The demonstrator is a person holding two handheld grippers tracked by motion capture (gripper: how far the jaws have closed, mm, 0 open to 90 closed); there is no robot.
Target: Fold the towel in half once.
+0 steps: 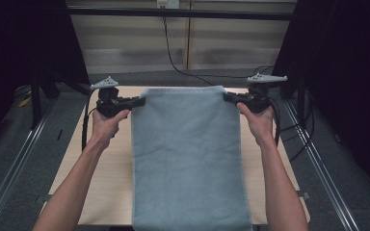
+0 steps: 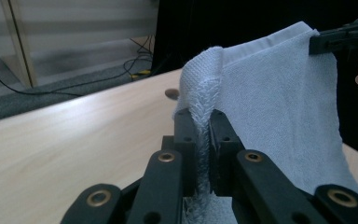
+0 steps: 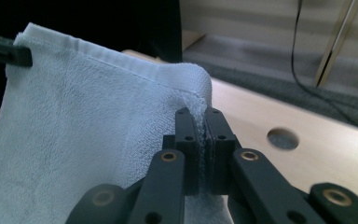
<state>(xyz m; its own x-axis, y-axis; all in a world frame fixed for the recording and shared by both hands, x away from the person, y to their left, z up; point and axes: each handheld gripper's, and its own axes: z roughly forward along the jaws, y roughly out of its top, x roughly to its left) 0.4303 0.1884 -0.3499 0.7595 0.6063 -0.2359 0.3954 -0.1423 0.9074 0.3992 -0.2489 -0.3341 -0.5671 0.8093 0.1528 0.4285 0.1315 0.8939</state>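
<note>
A pale grey-blue towel [image 1: 188, 154] hangs stretched between both grippers above the wooden table [image 1: 77, 163], its lower end trailing past the table's near edge. My left gripper [image 1: 139, 102] is shut on the towel's top left corner [image 2: 200, 93]; the cloth is pinched between its black jaws [image 2: 204, 140]. My right gripper [image 1: 227, 96] is shut on the top right corner [image 3: 193, 81], terry edge squeezed between its jaws [image 3: 201, 135]. In each gripper view the other gripper shows clamped on the far corner [image 2: 340, 39] [image 3: 4, 53].
A round hole [image 3: 282, 138] lies in the tabletop near the right corner. Black cables [image 1: 173, 57] run over the grey floor behind the table. Metal rails [image 1: 14, 163] flank both sides, with dark curtains beyond.
</note>
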